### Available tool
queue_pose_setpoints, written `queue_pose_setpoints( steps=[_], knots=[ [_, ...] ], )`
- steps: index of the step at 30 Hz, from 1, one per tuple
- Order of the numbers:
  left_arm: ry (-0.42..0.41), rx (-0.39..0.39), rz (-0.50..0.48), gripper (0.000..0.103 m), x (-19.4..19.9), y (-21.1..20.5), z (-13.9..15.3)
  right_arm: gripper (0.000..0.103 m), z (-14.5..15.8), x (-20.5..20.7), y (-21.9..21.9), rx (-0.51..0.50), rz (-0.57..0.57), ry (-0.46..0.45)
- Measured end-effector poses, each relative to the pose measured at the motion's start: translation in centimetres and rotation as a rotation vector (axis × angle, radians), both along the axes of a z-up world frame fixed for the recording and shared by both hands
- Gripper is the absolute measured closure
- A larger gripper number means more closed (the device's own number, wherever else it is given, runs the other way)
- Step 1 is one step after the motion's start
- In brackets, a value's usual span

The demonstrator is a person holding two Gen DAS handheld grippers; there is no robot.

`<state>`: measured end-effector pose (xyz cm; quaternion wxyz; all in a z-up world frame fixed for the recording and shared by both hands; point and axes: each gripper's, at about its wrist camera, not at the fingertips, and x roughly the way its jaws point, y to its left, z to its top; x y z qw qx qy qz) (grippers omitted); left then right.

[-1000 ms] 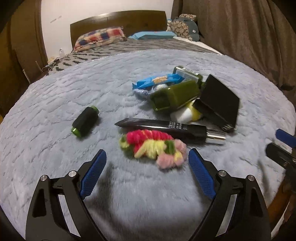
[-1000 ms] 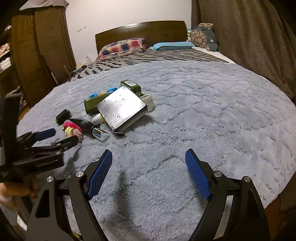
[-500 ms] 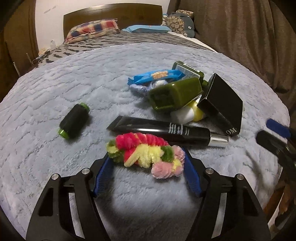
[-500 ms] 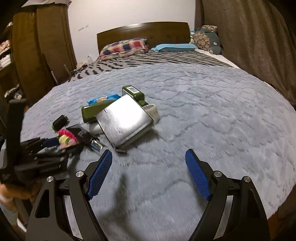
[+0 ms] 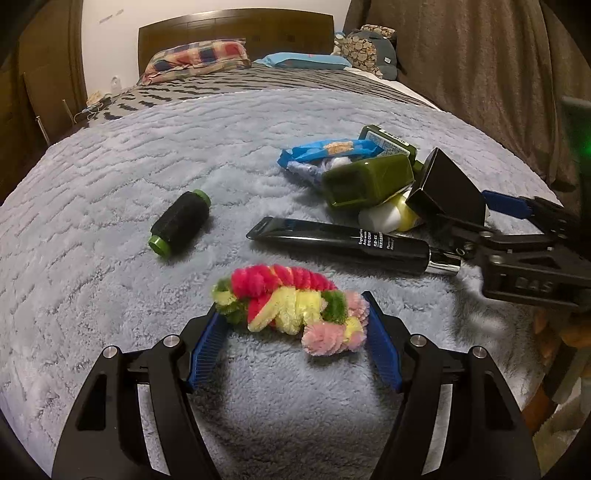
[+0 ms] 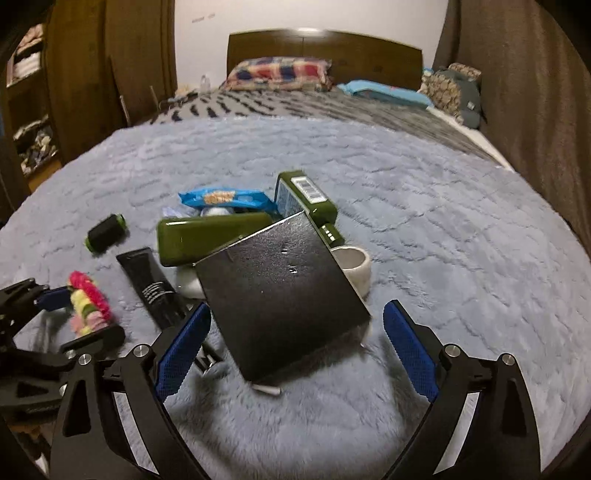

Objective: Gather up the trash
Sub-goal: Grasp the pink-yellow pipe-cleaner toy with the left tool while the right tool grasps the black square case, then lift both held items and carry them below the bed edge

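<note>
The bed cover [image 5: 110,192] is a grey plush cloth, deep-piled and matt, with a wavy pressed texture. On it, the bundle of pipe cleaners [image 5: 291,306] looks fuzzy and bristly in pink, yellow and green. The black tube [image 5: 347,242] is smooth, slightly glossy plastic with a shiny chrome-like cap. The black box [image 6: 284,295] has a satin sheen with a fine grain. The green bottle [image 5: 365,181] is glossy, hard plastic; the blue snack wrapper [image 5: 328,149] is crinkled, shiny film. The thread spool [image 5: 180,222] is wound in matt black thread between green plastic ends. The left gripper [image 5: 291,332] has matt black plastic arms, ribbed blue pads and bright metal screws. The headboard [image 5: 236,33] is dark polished wood.
</note>
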<state>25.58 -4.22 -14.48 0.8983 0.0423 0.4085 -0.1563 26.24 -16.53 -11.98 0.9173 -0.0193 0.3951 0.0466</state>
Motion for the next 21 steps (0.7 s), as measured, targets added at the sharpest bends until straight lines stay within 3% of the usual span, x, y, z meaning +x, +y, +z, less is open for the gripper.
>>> queue_pose_setpoints(
  steps=[4, 6, 9, 21],
  knots=[
    [0.0, 0.003, 0.002, 0.036, 0.1, -0.1, 0.1, 0.009, -0.9, 1.0, 0.2, 0.009, 0.009, 0.032],
    [-0.001, 0.005, 0.004, 0.036, 0.2, -0.1, 0.1, 0.016, -0.8, 1.0, 0.0, 0.026, 0.011, 0.032],
    [-0.004, 0.008, 0.005, 0.036, 0.0, -0.2, 0.4, 0.017, -0.6, 0.5, -0.3, 0.046, 0.003, 0.016],
    [-0.095, -0.001, 0.004, 0.036, -4.9, -0.2, 4.6, 0.019, 3.9, -6.7, -2.2, 0.085, -0.034, -0.092]
  ],
)
